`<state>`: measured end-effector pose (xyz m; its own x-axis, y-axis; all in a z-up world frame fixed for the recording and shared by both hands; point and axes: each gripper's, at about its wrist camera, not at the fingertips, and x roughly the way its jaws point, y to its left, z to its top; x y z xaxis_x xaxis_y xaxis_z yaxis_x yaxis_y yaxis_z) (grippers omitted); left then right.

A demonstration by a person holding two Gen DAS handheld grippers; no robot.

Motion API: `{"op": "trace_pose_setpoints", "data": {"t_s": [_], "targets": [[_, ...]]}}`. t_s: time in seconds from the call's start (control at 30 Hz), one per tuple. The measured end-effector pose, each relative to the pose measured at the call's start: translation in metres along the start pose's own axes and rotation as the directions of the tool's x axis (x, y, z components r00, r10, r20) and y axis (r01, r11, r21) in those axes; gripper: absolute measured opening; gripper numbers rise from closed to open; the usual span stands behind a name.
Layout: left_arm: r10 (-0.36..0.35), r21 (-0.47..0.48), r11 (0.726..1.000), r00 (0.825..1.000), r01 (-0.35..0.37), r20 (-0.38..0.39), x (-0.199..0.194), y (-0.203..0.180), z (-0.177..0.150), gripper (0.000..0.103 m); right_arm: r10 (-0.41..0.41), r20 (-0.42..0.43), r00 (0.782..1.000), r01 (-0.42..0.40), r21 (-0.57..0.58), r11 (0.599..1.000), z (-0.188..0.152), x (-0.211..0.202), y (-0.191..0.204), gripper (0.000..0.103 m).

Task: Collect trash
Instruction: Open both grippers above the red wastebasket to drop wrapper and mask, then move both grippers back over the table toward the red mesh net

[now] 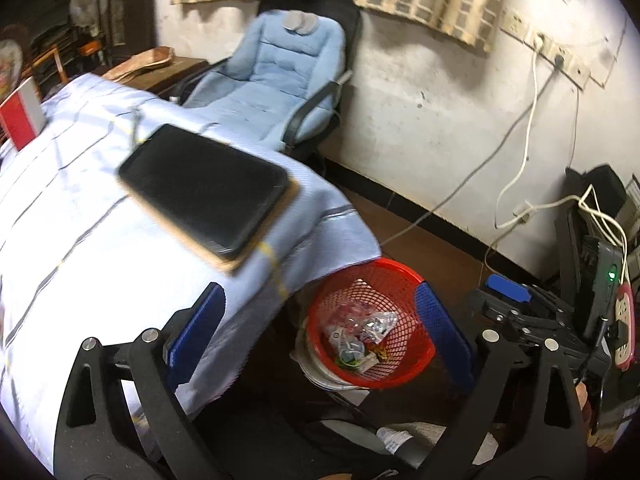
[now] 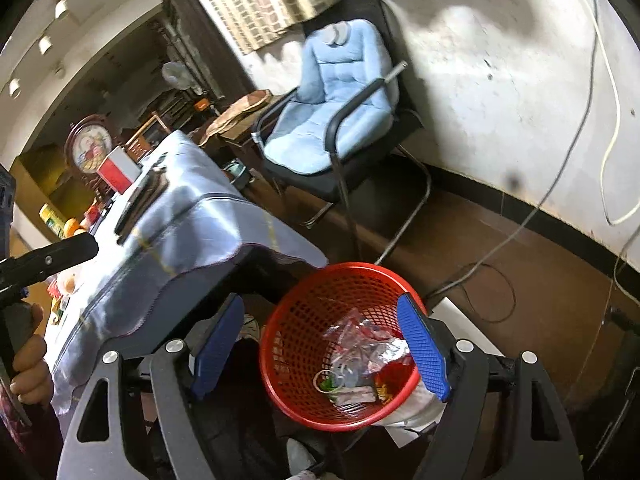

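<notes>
both left tongs (image 1: 320,332) and right tongs (image 2: 320,344) gape wide, empty, above the red basket (image 2: 296,344) of wrappers (image 2: 360,344).

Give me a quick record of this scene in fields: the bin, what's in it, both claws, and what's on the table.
bin: red mesh basket on the floor by the table corner
contents: crumpled clear wrappers and small scraps
left claw: open, empty
right claw: open, empty, over the basket
table: blue cloth, black tablet, red and white box
</notes>
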<state>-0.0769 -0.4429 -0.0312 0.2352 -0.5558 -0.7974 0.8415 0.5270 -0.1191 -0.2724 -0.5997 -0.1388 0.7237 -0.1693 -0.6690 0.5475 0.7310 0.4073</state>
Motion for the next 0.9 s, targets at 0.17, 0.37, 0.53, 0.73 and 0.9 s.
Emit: {"op": "trace_pose_setpoints", "data": {"t_s": [0.17,0.37,0.53,0.73,0.9], "targets": [[0.042,-0.059,0.997,0.998,-0.04,0.042,-0.027,0.033,-0.014,0.093,0.023,0.017,1.0,-0.022,-0.06,0.998,0.006,-0.01,0.032,0.082],[0.106,-0.153,0.984,0.99,-0.091,0.092,-0.064,0.09,-0.036,0.095,0.072,0.017,0.997,-0.069,-0.152,0.986,0.013,-0.015,0.087,0.083],[0.17,-0.243,0.96,0.978,-0.137,0.121,-0.092,0.145,-0.056,0.096,0.11,-0.01,0.994,-0.11,-0.239,0.965,0.017,-0.005,0.145,0.087],[0.274,-0.379,0.9,0.955,-0.213,0.116,-0.125,0.228,-0.08,0.096,0.173,-0.086,0.981,-0.192,-0.357,0.914,0.015,0.022,0.231,0.087],[0.385,-0.465,0.829,0.92,-0.311,0.072,-0.151,0.296,-0.1,0.096,0.211,-0.149,0.966,-0.255,-0.425,0.868,0.013,0.047,0.293,0.087]]}}
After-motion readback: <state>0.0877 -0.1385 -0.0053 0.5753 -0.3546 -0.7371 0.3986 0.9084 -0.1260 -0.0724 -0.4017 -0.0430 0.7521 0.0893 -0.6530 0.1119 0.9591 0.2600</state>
